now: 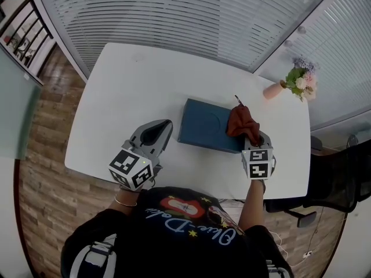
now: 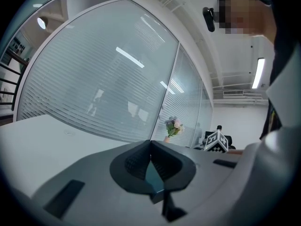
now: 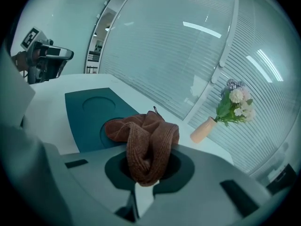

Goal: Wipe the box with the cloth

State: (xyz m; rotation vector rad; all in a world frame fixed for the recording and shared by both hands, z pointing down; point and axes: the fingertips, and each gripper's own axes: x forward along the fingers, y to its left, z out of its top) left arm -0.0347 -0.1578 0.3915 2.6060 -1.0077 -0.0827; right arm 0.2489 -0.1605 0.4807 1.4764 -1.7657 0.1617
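One rust-brown cloth point(image 3: 146, 135) bunched on the flat teal box point(image 1: 203, 123).
My right hand-held gripper point(image 3: 146, 166) pinches it for wiping; left hand-held gripper point(image 2: 150, 157) rests closed beside the box.

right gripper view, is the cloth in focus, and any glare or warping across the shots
Right gripper view: the cloth is sharp, fisheye curves the blinds, and lamp streaks glare on them. Left gripper view: same streaks, strongly curved. Head view: even light, the table looks bowed.
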